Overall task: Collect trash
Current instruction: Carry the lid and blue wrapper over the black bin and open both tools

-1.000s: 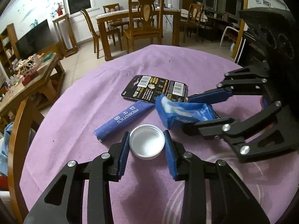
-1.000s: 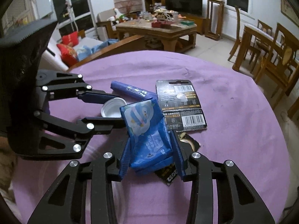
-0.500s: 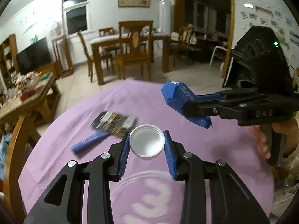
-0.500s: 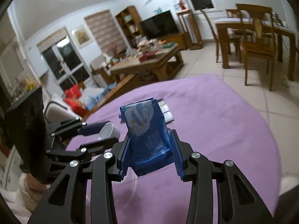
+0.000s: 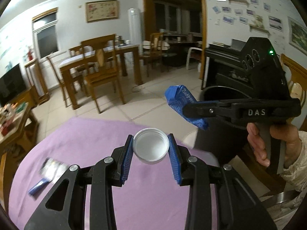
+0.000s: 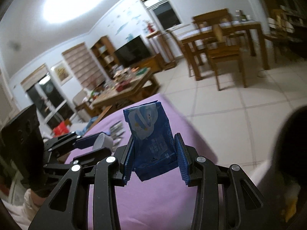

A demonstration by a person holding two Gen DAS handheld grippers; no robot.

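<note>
My left gripper (image 5: 151, 148) is shut on a white plastic lid (image 5: 151, 147) and holds it above the purple table (image 5: 80, 134). My right gripper (image 6: 154, 149) is shut on a blue wipes packet (image 6: 151, 138), lifted off the table. In the left wrist view the packet (image 5: 184, 105) hangs near a black bin (image 5: 216, 115) beyond the table edge. The left gripper with the lid (image 6: 102, 141) shows at the left of the right wrist view. A blue stick packet (image 5: 37, 186) and a black card (image 5: 51, 167) lie on the table.
The black bin (image 6: 289, 143) stands at the table's right side. Wooden chairs and a dining table (image 5: 99, 65) stand behind. A cluttered coffee table (image 6: 124, 88) and a TV (image 6: 132, 51) are across the room. The floor is tiled.
Both grippers have lifted their items from the table and swung right toward the black bin. The stick packet and black card stay on the table, now at the far left.
</note>
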